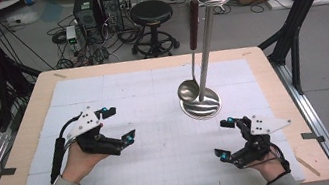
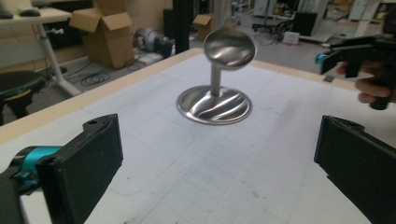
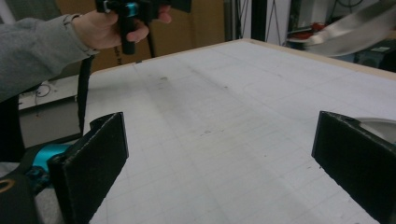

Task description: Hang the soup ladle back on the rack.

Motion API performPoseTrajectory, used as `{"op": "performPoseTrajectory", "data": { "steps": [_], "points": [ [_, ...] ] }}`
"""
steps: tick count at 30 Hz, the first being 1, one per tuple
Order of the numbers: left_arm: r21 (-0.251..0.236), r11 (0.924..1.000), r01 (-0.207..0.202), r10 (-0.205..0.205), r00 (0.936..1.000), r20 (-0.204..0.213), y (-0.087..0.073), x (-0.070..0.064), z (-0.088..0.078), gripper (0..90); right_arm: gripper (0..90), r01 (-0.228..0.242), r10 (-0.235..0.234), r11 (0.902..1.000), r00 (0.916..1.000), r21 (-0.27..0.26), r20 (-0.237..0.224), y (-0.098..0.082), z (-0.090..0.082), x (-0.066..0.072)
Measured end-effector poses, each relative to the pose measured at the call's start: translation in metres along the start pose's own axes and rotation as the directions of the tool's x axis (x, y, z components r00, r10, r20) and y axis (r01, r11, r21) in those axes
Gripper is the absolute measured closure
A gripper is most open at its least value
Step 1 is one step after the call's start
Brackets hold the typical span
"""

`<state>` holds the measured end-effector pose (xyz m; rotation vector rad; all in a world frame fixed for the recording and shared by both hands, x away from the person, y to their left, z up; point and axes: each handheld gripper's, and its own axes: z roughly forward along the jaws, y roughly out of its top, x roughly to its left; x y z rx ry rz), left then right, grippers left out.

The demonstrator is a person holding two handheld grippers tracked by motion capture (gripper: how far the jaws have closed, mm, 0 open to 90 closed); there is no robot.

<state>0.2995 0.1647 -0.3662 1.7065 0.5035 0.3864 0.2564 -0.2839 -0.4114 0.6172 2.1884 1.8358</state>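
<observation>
Over the white table [image 1: 164,163], I hold my left gripper [image 1: 118,124] and right gripper [image 1: 225,138] with fingers released, both well short of the ladle [image 1: 188,90] hanging on its steel stand [image 1: 201,106].

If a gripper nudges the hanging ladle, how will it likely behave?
The ladle hangs from a hook on the stand, so it would probably swing freely. Its polished bowl looks slippery to pinch. The stand is tall on a small round base, so a hard push might tip it.
</observation>
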Motion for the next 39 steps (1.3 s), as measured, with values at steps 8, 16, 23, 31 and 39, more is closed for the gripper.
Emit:
{"op": "performPoseTrajectory", "data": {
  "steps": [8,16,23,31,39],
  "points": [
    [-0.008,0.9999,0.006,-0.006,0.9994,-0.034,-0.013,0.0,-0.015,1.7,2.9,0.003,0.0,0.9987,0.9972,-0.05,0.075,0.002,-0.01,-0.004],
    [0.02,0.9997,0.015,-0.014,0.9973,-0.071,-0.024,0.003,-0.025,1.7,2.8,0.003,0.004,0.9977,0.9945,-0.068,0.105,0.003,-0.014,-0.005],
    [0.012,0.9992,0.038,-0.036,0.994,-0.103,-0.032,0.009,-0.037,1.7,2.8,-0.002,0.012,0.9968,0.9908,-0.08,0.135,0.003,-0.017,-0.006],
    [0.004,0.9992,0.04,-0.039,0.9893,-0.141,-0.045,0.006,-0.049,1.7,2.8,-0.011,0.023,0.9964,0.989,-0.084,0.146,0.002,-0.018,-0.007],
    [-0.088,0.9943,0.06,-0.074,0.9833,-0.166,-0.047,0.008,-0.069,1.7,2.8,-0.014,0.024,0.9973,0.9894,-0.073,0.143,0.001,-0.017,-0.009]
  ]
}}
